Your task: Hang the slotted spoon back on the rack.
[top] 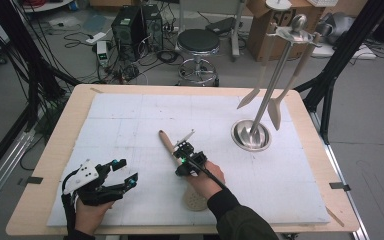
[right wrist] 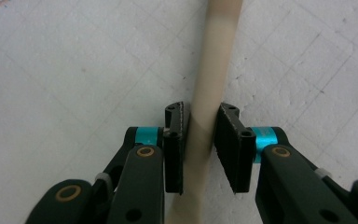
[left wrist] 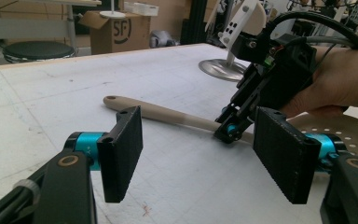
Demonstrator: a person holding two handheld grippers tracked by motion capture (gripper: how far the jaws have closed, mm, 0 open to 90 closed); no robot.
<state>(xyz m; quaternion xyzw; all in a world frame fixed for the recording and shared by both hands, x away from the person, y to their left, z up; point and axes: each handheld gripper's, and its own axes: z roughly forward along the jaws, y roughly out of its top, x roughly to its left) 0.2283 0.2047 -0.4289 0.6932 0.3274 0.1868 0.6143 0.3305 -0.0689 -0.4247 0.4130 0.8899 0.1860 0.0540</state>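
Note:
A beige slotted spoon (top: 166,140) lies flat on the white board (top: 130,120), handle pointing away, its perforated head (top: 194,201) near the front under the person's right hand. My right gripper (top: 182,150) is shut on the spoon's handle (right wrist: 214,60); both pads press its sides just above the board. In the left gripper view that gripper (left wrist: 228,131) grips the handle (left wrist: 168,114) partway along it, with the head (left wrist: 349,133) behind it. My left gripper (top: 126,171) hovers at the front left, jaws wide apart (left wrist: 200,156) with nothing between them, facing the spoon.
A metal utensil stand (top: 251,135) with a round base stands at the right of the board; two beige utensils (top: 275,110) hang from its top. The wooden table edge (top: 45,165) frames the board. A stool (top: 198,42), cardboard boxes and cables lie beyond the far edge.

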